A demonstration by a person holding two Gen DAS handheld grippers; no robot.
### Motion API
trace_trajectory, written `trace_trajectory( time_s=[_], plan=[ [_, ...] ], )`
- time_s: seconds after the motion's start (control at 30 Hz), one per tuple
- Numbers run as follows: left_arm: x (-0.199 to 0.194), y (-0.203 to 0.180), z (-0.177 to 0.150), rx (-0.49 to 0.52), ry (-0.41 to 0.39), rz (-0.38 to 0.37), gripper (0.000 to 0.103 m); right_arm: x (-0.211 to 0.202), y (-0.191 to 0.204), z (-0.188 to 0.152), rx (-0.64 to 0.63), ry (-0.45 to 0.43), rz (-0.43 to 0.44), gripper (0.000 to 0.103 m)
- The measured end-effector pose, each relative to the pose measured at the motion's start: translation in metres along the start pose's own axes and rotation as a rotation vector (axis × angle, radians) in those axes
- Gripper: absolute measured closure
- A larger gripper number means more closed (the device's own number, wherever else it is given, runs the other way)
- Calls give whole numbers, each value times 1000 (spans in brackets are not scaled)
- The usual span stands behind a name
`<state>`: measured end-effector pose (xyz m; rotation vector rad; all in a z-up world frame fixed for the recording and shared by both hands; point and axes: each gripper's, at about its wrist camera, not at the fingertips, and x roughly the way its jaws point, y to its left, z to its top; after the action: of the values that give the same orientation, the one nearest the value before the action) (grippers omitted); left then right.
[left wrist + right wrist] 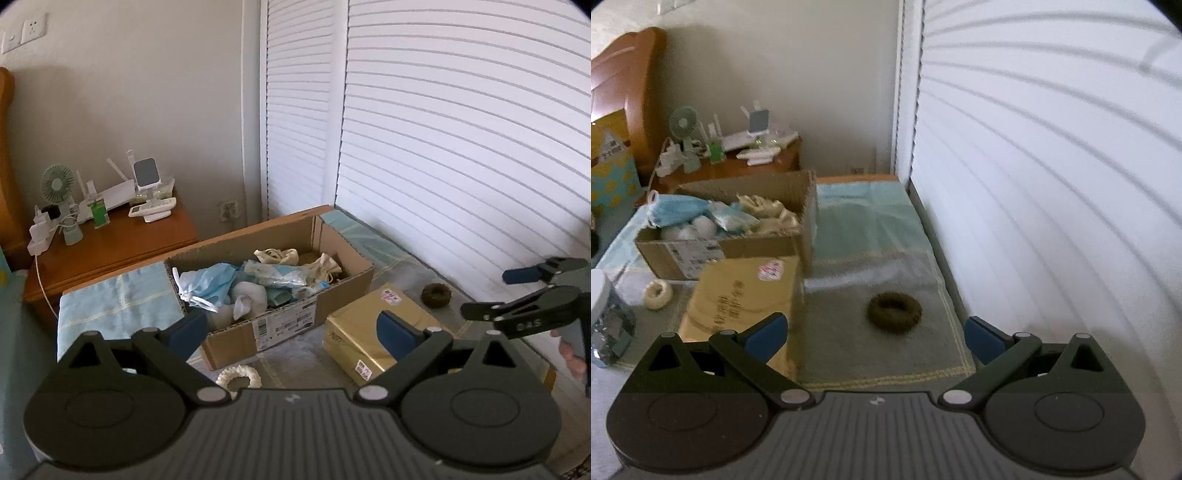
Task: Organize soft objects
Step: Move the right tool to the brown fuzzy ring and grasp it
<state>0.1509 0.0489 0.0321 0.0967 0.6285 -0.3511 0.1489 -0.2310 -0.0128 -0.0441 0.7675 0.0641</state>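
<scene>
A: Entry, left tongs first. What do you have at the tips?

B: From my remote seat, the left gripper point(291, 332) stands spread about as wide as it goes, nothing between its blue pads. Just below and behind its left pad lies a white ring scrunchie point(239, 377) on the grey cloth. Behind its right pad sits a gold box point(373, 332) with pink stickers.

A: And further out?

B: Straight ahead of the tips, the cardboard box point(258, 332) stands open, touching or nearly touching the gold box; I cannot tell which. Inside it is a heap of soft objects point(266, 280): pale blue cloth, white bundles, cream fabric. Ahead and right of the left tongs, a dark brown ring point(436, 294) lies alone on the cloth near the slatted shutter point(461, 147).

A: Right tongs?

B: The right gripper point(875, 334) is also wide apart and empty. In the left wrist view I see it at the far right, tips in the air. From its own camera, the brown ring lies just ahead, between the two pads' lines and slightly right of centre, not touched. The gold box is ahead of its left pad, the cardboard box beyond that.

A: Background?

B: Farthest, left of both tongs, a wooden nightstand point(122, 240) carries a small green fan point(56, 184) and white gadgets, too small to identify.
</scene>
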Motion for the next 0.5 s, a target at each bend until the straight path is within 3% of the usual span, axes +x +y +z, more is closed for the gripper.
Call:
trace_trajectory(
  time_s=[0.3,0.5],
  plan=[
    [5,-1,2,11,-6,-9,5,41,-14,-18,33,127,-23,0],
    [15,2,3,4,14,-4,5,47,-16,-26,38,154,21,0]
  ],
)
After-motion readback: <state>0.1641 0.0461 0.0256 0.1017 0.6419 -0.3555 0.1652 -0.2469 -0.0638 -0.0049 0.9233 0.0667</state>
